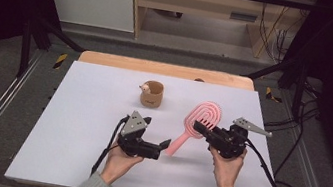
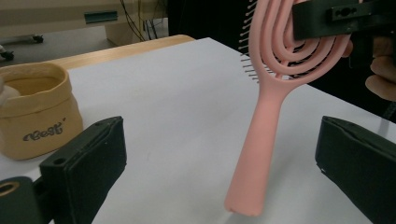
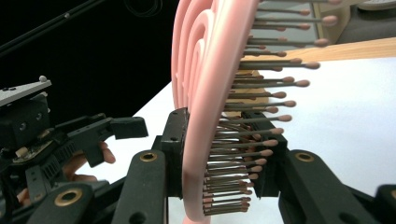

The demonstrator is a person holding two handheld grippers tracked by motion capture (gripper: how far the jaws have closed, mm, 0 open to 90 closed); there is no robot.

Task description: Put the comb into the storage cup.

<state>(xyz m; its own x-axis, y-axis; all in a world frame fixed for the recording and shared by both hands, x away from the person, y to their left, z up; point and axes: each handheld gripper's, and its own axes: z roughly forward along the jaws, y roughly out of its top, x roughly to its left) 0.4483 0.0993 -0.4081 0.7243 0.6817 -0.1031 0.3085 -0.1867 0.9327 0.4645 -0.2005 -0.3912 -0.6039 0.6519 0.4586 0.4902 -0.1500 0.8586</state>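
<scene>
A white table [image 1: 83, 126] seen from above, with a person's two hands entering from the bottom edge.

Left of centre, low in the frame, the left gripper [image 1: 165, 145] has its jaws spread wide, pinching nothing. In the left gripper view the brush handle's end sits between the black jaws without touching either.

Above it, near the upper middle of the table, stands a small tan pot [image 1: 152, 94] with soft, fabric-like sides and a dark logo. A small pale figure rests at its rim; what else it holds cannot be told.

Right of centre lies the pink hairbrush [image 1: 195, 125], head up toward the upper right, handle slanting down-left with its end by the table.

Furthest right, the right gripper [image 1: 198, 125] is pressed together on the brush head, one jaw on the smooth back, the other among the bristles.

The brush looks like light, stiff plastic with an open looped head and thin, bendable bristles that give a poor hold. The smooth, rounded handle seems the sounder place to grip, though possibly slippery.
</scene>
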